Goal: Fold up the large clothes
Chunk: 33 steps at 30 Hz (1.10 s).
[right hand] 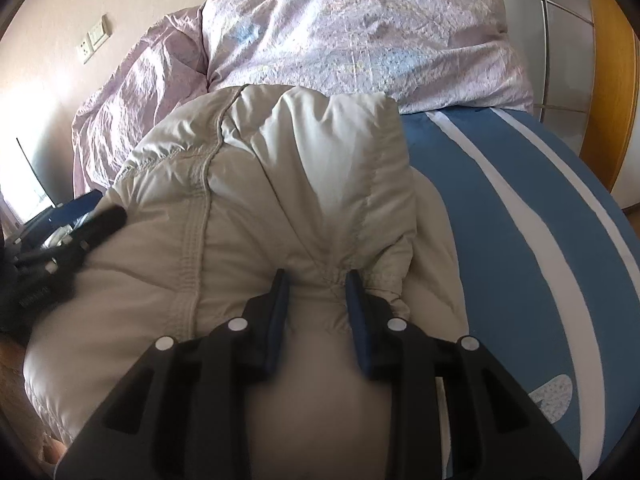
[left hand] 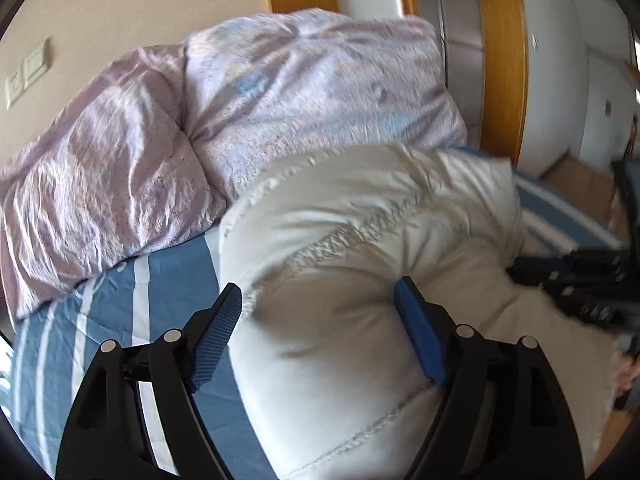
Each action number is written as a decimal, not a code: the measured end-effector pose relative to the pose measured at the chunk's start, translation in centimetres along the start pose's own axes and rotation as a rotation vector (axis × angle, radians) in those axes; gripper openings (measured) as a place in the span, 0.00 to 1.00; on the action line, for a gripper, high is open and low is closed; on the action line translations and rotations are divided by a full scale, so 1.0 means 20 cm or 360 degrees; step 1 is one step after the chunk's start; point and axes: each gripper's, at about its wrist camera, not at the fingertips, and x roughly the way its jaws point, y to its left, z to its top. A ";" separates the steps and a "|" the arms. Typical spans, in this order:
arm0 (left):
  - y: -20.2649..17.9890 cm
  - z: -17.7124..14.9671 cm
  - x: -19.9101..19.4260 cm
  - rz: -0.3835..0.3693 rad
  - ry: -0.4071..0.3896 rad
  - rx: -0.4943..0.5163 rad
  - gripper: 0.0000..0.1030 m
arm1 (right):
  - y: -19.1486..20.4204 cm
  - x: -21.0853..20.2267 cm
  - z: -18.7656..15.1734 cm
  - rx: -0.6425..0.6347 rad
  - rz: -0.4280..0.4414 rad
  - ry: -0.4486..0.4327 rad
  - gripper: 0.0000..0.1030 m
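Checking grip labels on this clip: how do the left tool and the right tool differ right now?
The left tool stands wide open, while the right tool is nearly closed. The left tool's pads straddle a puffy bulge of the cream jacket without pinching it; the right tool pinches a gathered fold of the jacket. Both have blue pads on black frames and work the same jacket on the blue striped sheet.
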 end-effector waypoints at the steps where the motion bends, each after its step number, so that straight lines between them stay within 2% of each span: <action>1: -0.02 0.00 0.01 0.0008 0.0012 0.0020 0.77 | 0.01 -0.02 0.02 0.0005 -0.0019 0.0020 0.29; 3: -0.02 0.01 0.01 0.0009 0.0022 0.0018 0.77 | 0.00 -0.08 0.09 0.0081 0.0010 0.0038 0.29; 4: -0.01 0.01 0.02 0.0000 0.0024 0.0009 0.77 | -0.02 -0.12 0.13 0.0120 0.0040 -0.0006 0.31; 6: 0.00 0.01 0.02 -0.0019 0.0031 -0.0011 0.78 | -0.07 -0.18 0.22 0.0206 -0.0006 -0.0119 0.42; 7: 0.01 0.01 0.02 -0.0024 0.0033 -0.0019 0.78 | -0.10 -0.17 0.25 0.0233 -0.0016 -0.0129 0.51; 8: 0.01 0.01 0.02 -0.0029 0.0034 -0.0029 0.78 | -0.14 -0.15 0.28 0.0278 -0.0022 -0.0119 0.52; 11: 0.02 0.00 0.02 -0.0033 0.0031 -0.0039 0.78 | -0.23 -0.04 0.32 0.0423 0.0076 -0.0037 0.51; 12: 0.02 0.00 0.02 -0.0034 0.0030 -0.0042 0.78 | -0.24 -0.01 0.32 0.0437 0.0108 -0.0030 0.48; 13: 0.03 0.00 0.02 -0.0036 0.0028 -0.0048 0.78 | -0.24 0.01 0.32 0.0434 0.0126 -0.0031 0.33; 14: 0.03 0.00 0.02 -0.0035 0.0025 -0.0054 0.78 | -0.23 0.03 0.31 0.0430 0.0100 -0.0025 0.25; 17: 0.03 0.02 0.01 -0.0038 0.0013 -0.0073 0.81 | -0.21 0.08 0.29 0.0408 0.0001 0.0025 0.19; 19: 0.03 0.03 0.00 -0.0027 0.0003 -0.0070 0.82 | -0.19 0.11 0.27 0.0390 -0.0061 0.0069 0.19; 26: 0.01 0.05 -0.04 0.0021 -0.0015 -0.0056 0.83 | -0.20 0.19 0.24 0.0375 -0.0097 0.0138 0.20; 30: 0.02 0.04 -0.06 0.0063 -0.0014 -0.0012 0.83 | -0.14 0.00 0.25 0.0298 -0.0125 0.0022 0.30; 33: 0.04 0.05 -0.08 0.0067 -0.0016 -0.0001 0.83 | -0.08 -0.16 0.24 0.0236 0.0033 -0.0079 0.35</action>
